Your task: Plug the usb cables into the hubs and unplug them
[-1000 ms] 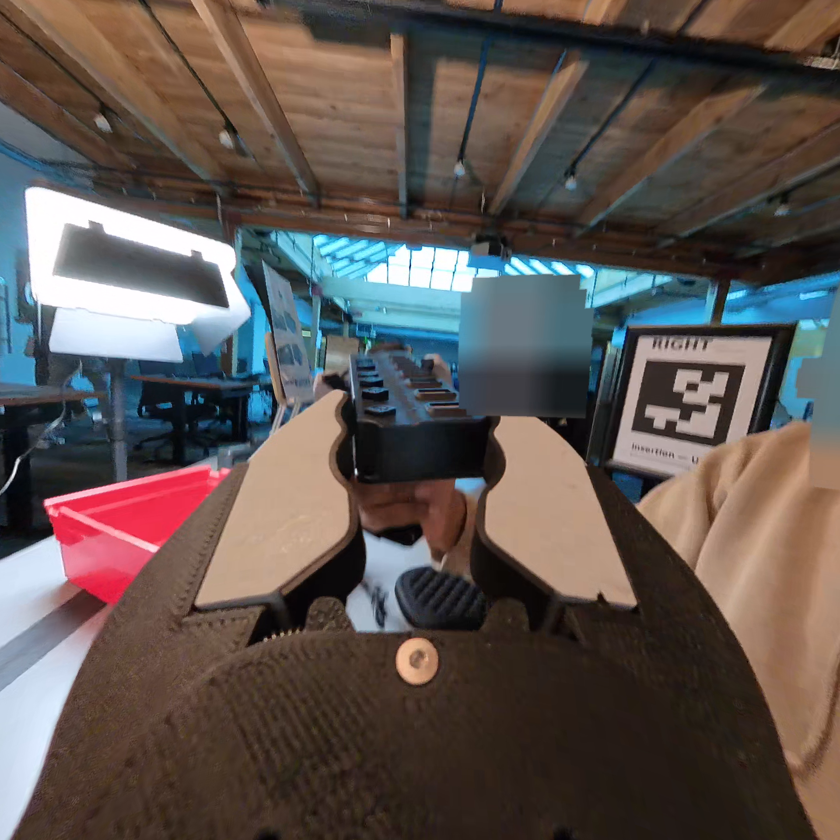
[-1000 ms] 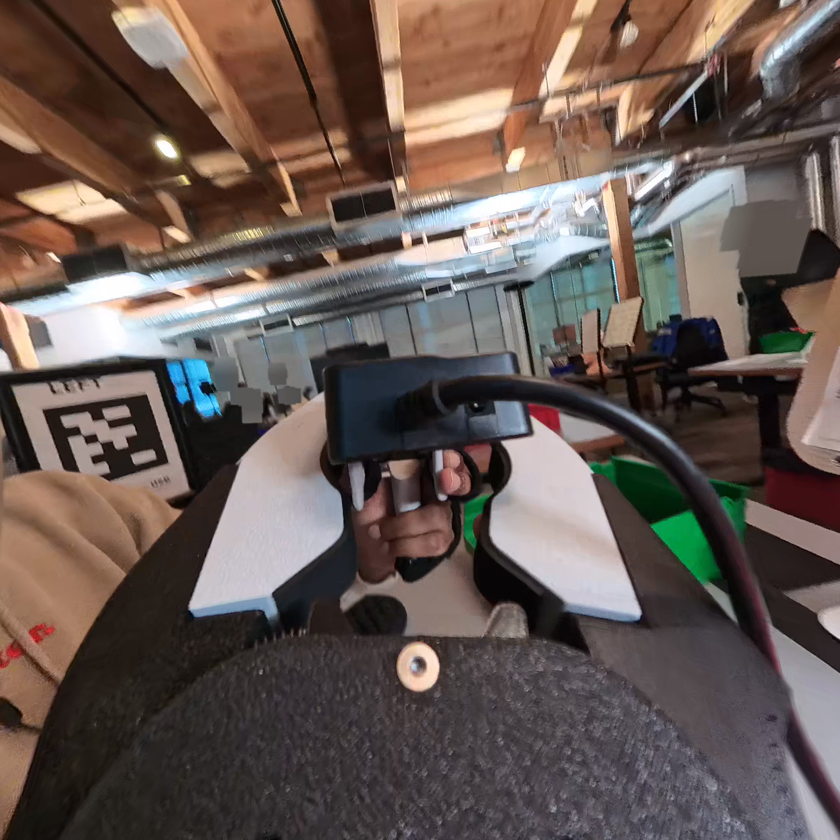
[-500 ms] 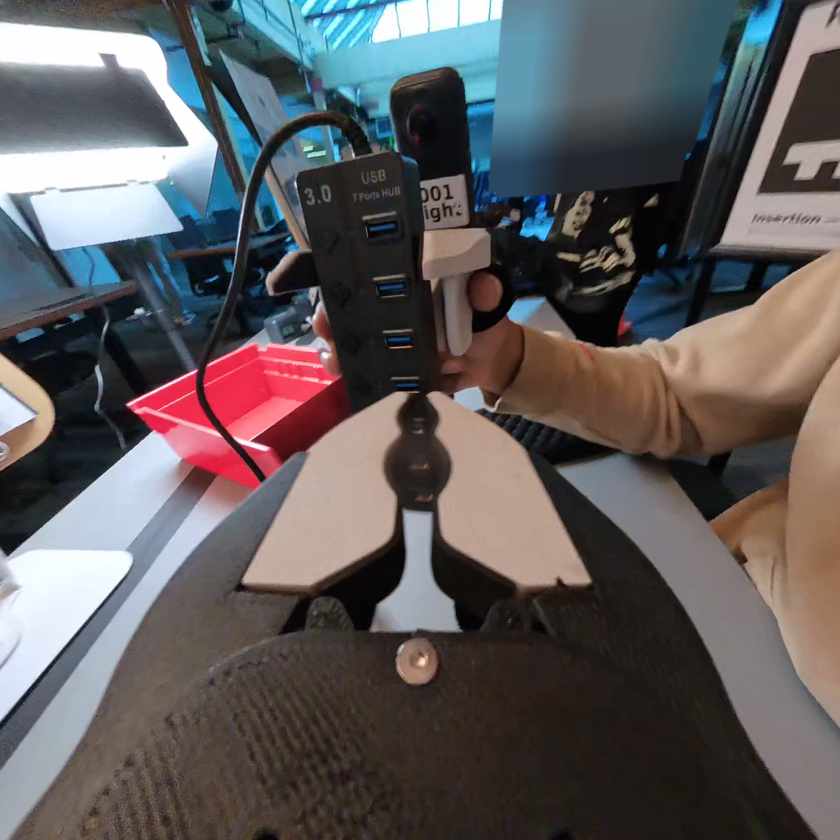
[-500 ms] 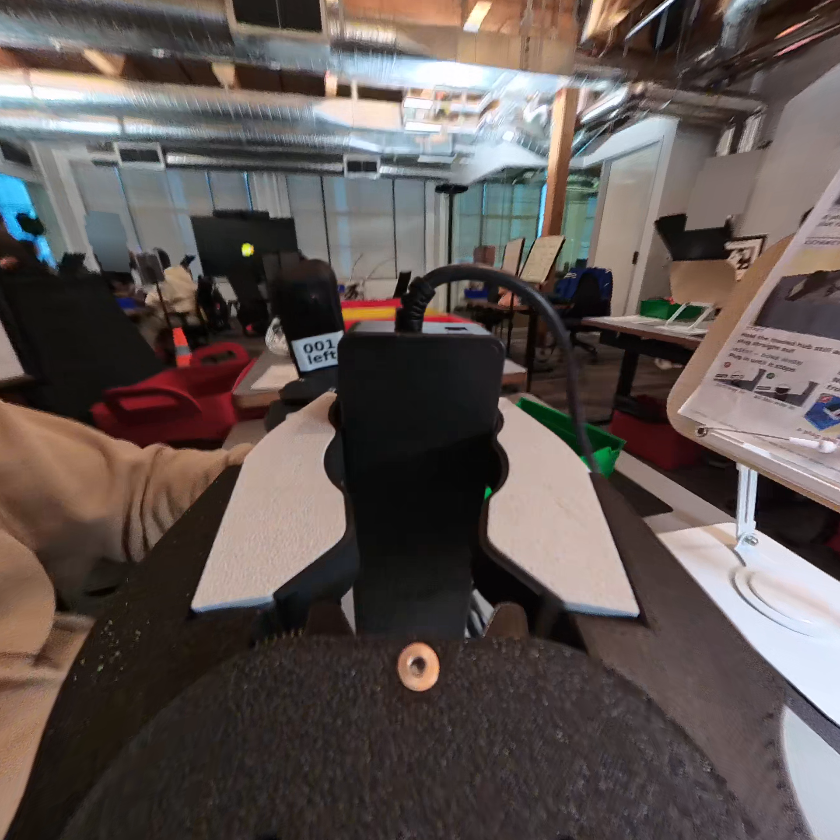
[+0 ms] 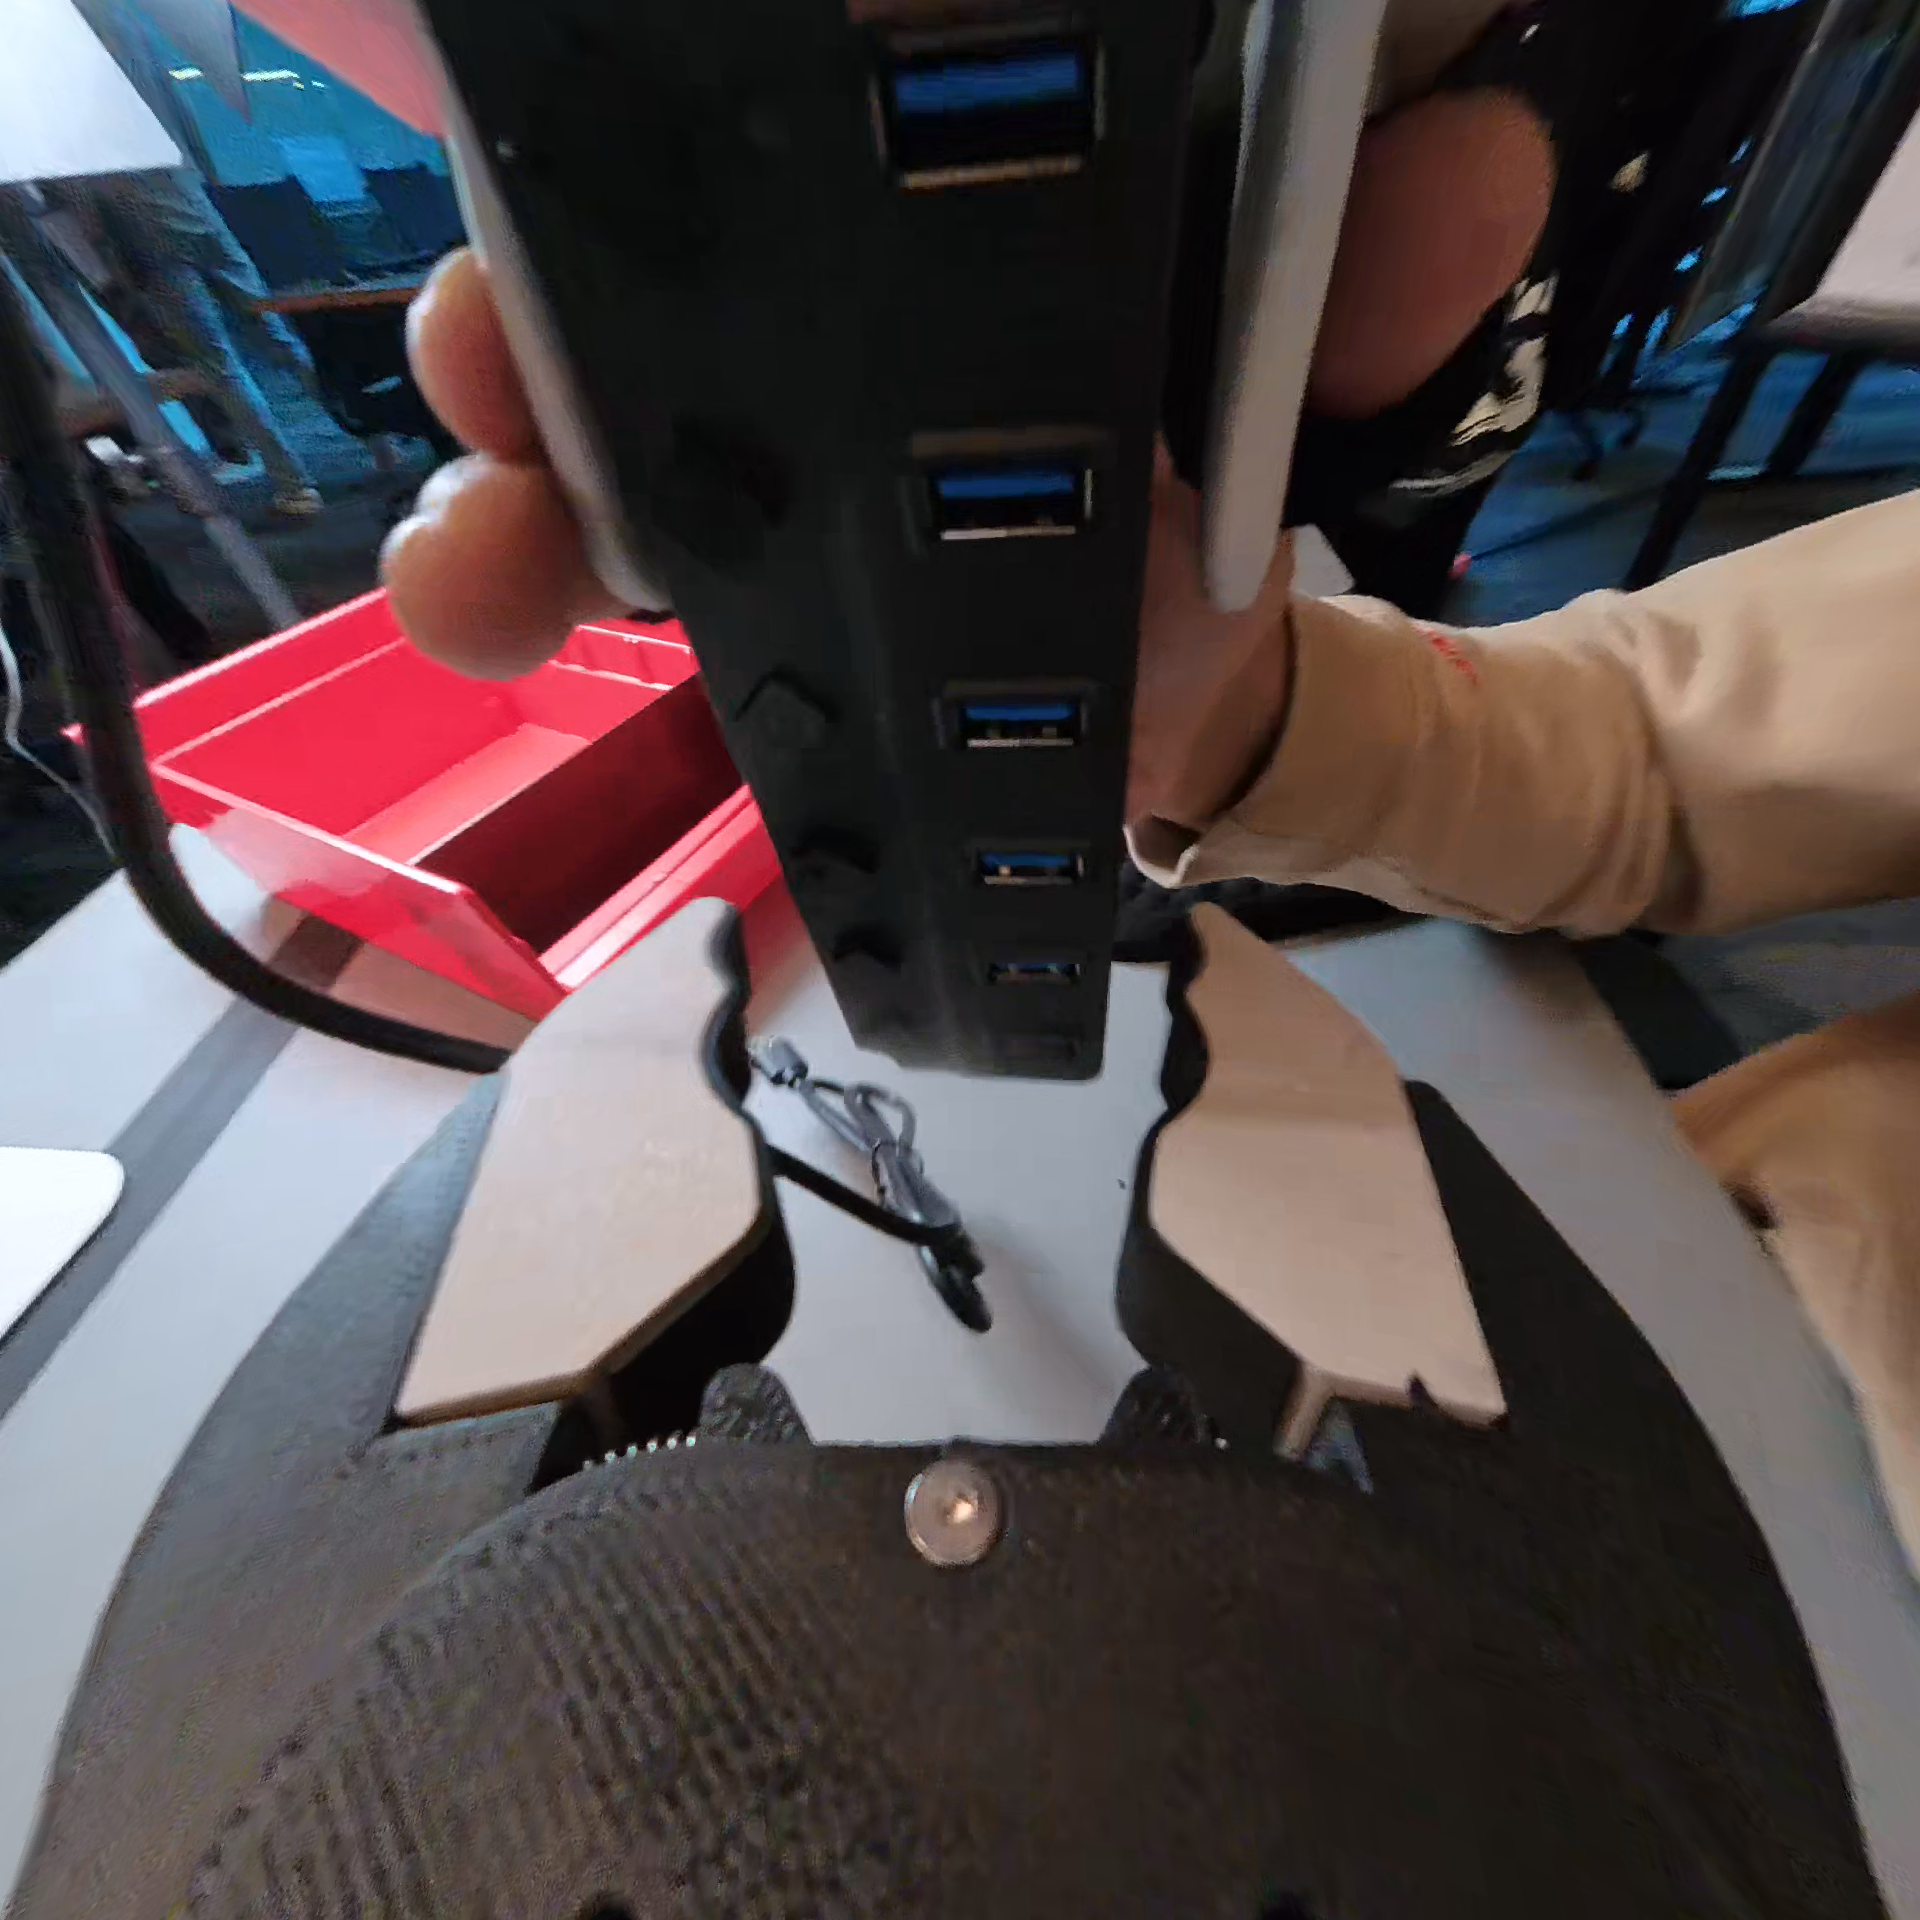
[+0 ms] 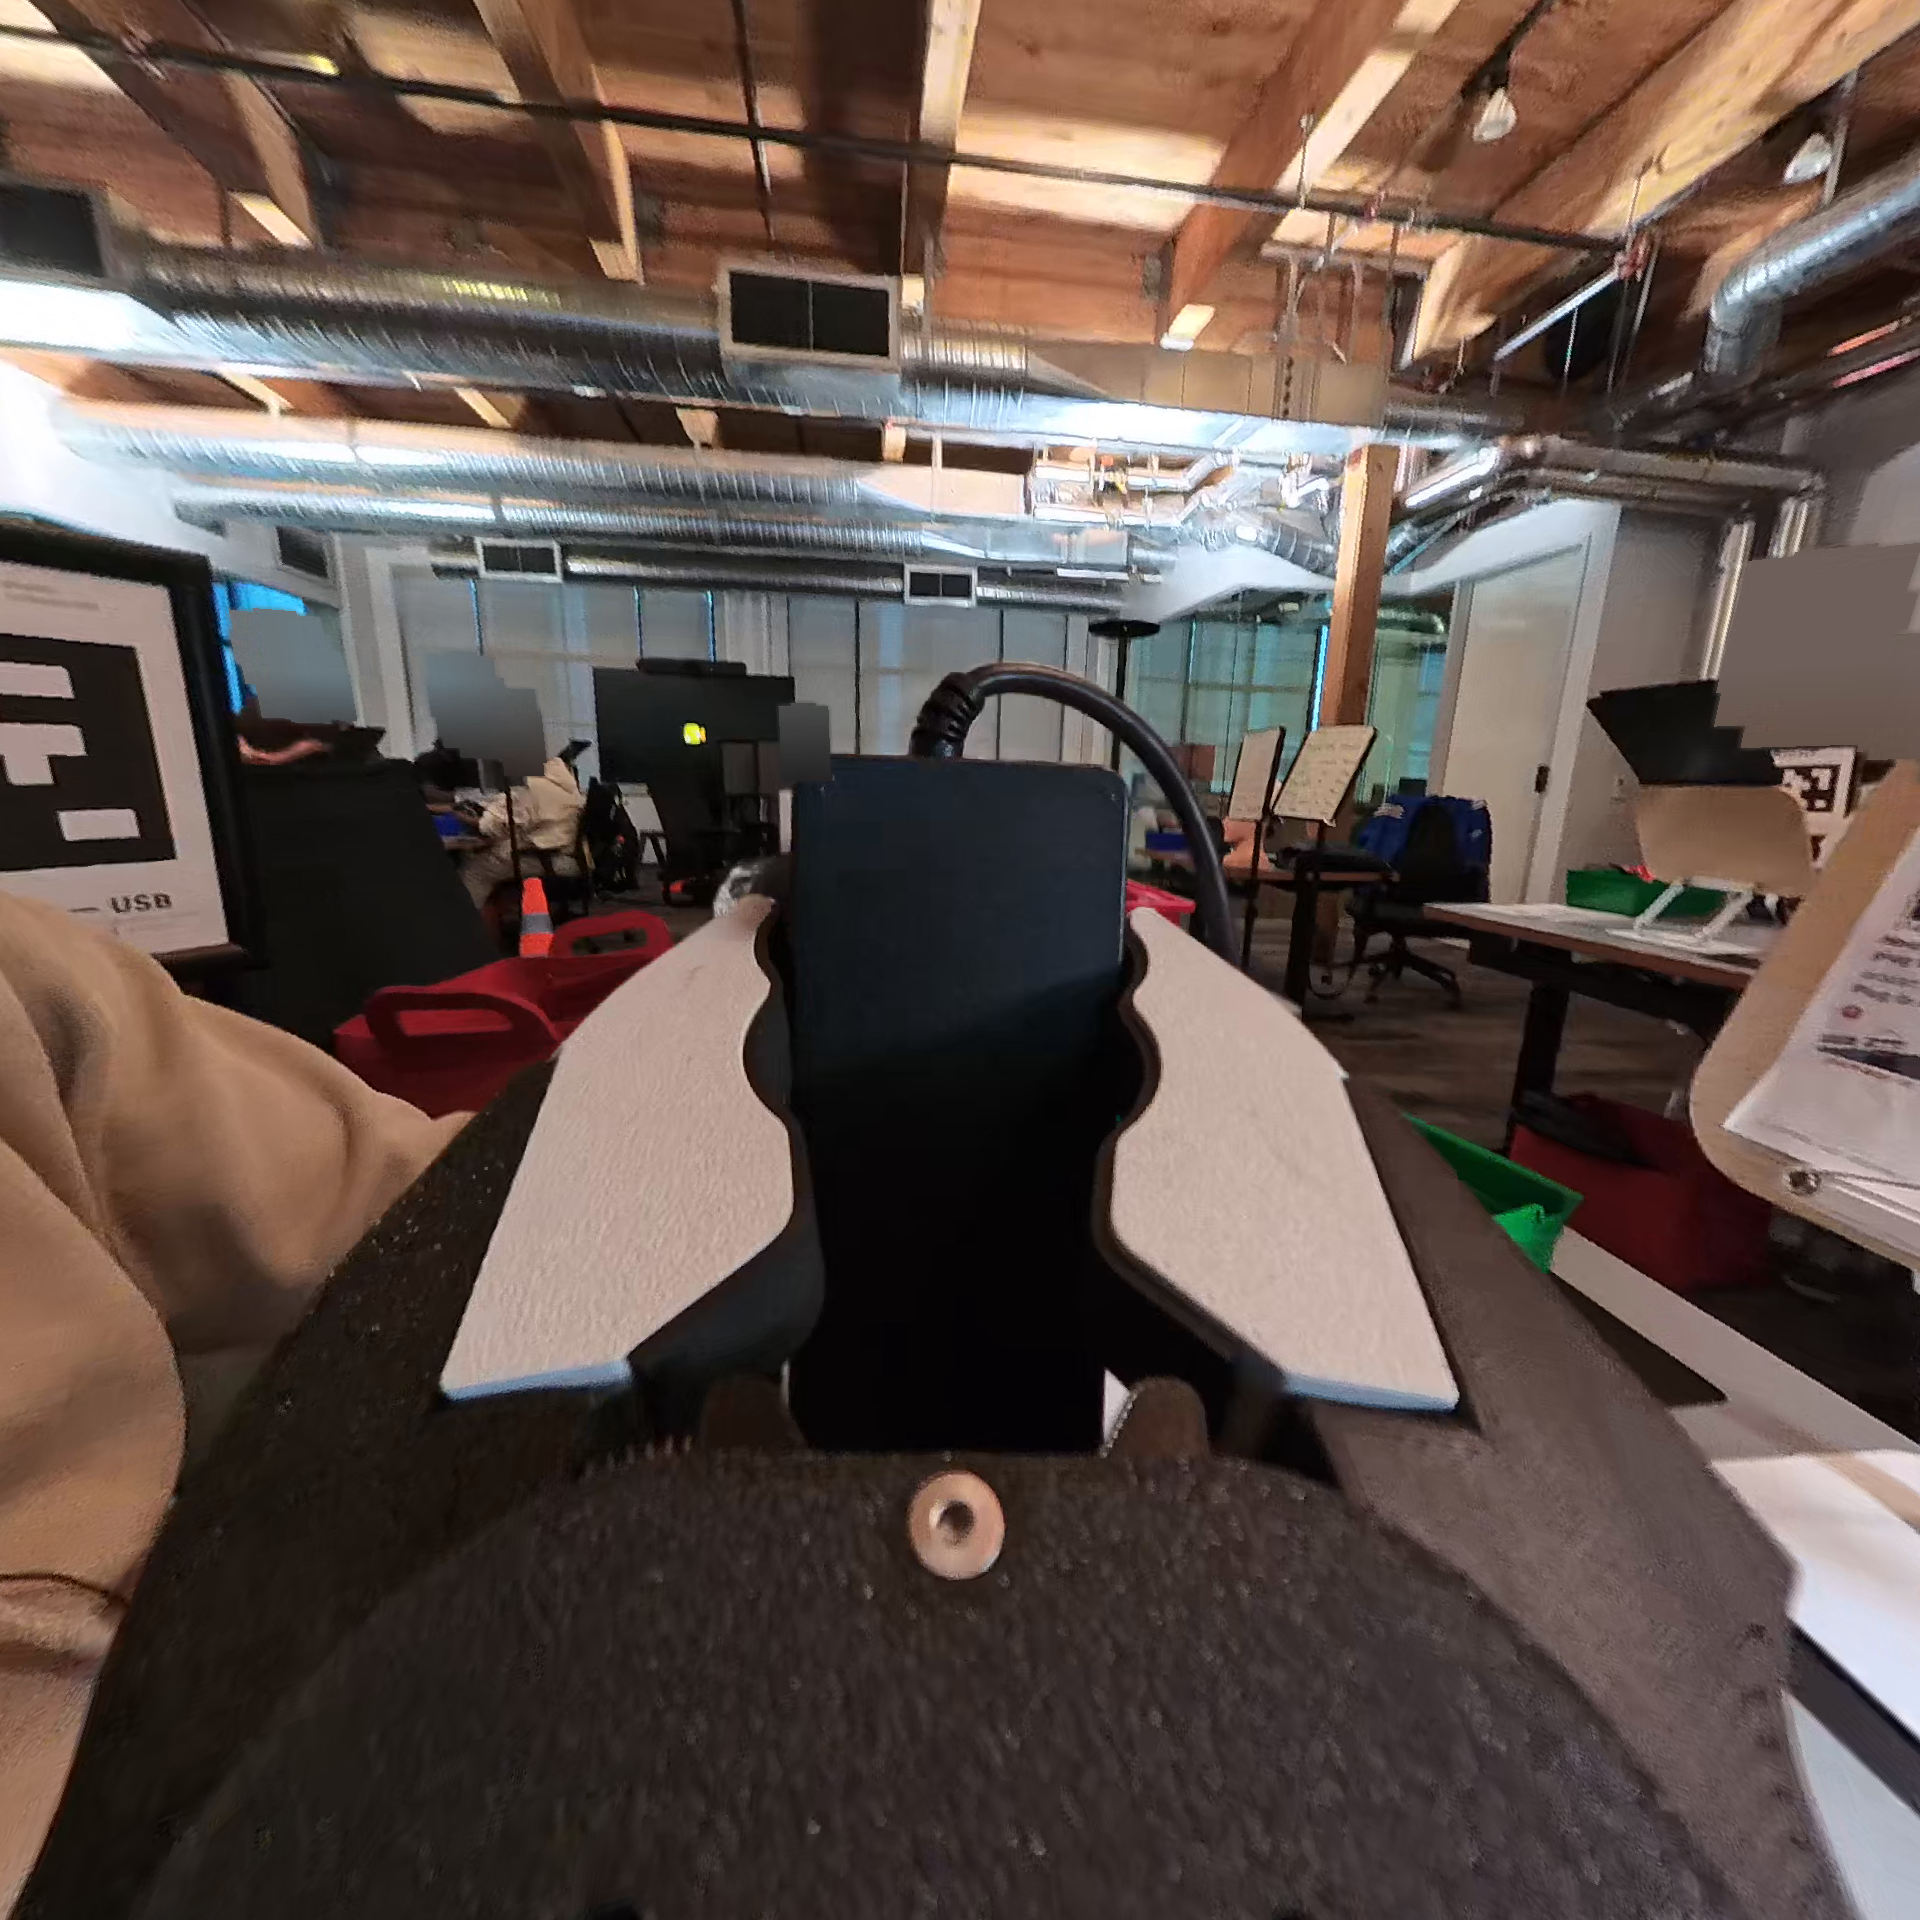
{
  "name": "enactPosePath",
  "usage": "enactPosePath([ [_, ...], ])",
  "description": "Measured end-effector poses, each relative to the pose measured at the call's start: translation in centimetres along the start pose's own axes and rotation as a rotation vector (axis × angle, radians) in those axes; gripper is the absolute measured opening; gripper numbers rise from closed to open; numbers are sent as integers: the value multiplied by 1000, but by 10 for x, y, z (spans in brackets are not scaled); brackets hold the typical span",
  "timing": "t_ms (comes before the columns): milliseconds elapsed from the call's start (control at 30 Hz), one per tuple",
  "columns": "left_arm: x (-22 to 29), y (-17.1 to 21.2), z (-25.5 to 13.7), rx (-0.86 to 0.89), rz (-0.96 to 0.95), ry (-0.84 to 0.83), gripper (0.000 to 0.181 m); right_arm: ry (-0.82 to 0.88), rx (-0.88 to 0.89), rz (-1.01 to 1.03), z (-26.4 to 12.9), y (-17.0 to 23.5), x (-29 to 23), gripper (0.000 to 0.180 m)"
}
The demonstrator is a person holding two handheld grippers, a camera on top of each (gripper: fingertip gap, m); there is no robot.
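The right gripper has its jaws clamped on the two long sides of the black hub, which stands upright between them with its plain back to that camera. The hub's thick black cord leaves its top end and arcs down past the right jaw.

In the left wrist view the hub shows its front, a column of blue-lined sockets, hanging just ahead of the left gripper. The lower end of the hub lies level with the tips of that gripper's jaws, which are spread wide and hold nothing. A hand in a beige sleeve holds the right gripper behind the hub.

Below the gap between the left jaws, a thin black usb cable lies loose on the grey tabletop. A red bin sits beyond the left jaw, and the hub's cord runs in front of it.
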State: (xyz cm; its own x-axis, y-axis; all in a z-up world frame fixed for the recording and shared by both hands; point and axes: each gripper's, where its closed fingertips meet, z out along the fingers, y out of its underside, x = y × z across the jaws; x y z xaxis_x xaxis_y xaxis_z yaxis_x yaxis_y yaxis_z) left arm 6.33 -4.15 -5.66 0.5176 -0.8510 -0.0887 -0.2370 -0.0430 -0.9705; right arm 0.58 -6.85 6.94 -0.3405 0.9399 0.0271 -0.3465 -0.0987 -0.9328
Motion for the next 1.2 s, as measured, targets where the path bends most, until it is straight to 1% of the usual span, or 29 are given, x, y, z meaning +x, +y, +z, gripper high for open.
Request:
enactPosePath([
  [33, 1, -1, 1, 1, 24, -5, 58, -2, 17, -7, 0, -2, -2, 60],
  [67, 2, -2, -1, 2, 35, 0, 56, -6, 19, -17, 0, -3, -3, 60],
  [167, 1, -6, -16, -3, 18, 42, 55, 8, 19, -22, -3, -10, -1, 58],
  [300, -13, -15, -45, 6, 9, 17, 54, 50, -14, 8, -13, -13, 15, 58],
  [467, -22, -29, -72, 48, -1, 6, 54, 58, -146, -13, -17, 4, 24, 61],
  [600, -16, -31, -76, 66, -30, 57, 53, -7, -252, 0, -9, 29, 13, 62],
  [700, -9, -27, -72, 47, -57, 113, 53, -59, -282, 11, -2, 42, 3, 64],
  [833, -8, -24, -72, 34, -73, 124, 54, -66, -301, 26, -3, 47, 3, 64],
  [967, -8, -18, -70, 1, -72, 112, 54, -71, -284, 27, -3, 50, 3, 63],
  [1033, -8, -19, -69, 21, -65, 114, 54, -70, -261, 23, -2, 47, 2, 63],
  [1133, -9, -31, -79, 80, -68, 100, 54, -71, -253, 3, -6, 41, 1, 63],
  [1200, -21, -40, -95, 97, -46, 22, 62, -52, -253, -23, -13, 33, 2, 63],
])
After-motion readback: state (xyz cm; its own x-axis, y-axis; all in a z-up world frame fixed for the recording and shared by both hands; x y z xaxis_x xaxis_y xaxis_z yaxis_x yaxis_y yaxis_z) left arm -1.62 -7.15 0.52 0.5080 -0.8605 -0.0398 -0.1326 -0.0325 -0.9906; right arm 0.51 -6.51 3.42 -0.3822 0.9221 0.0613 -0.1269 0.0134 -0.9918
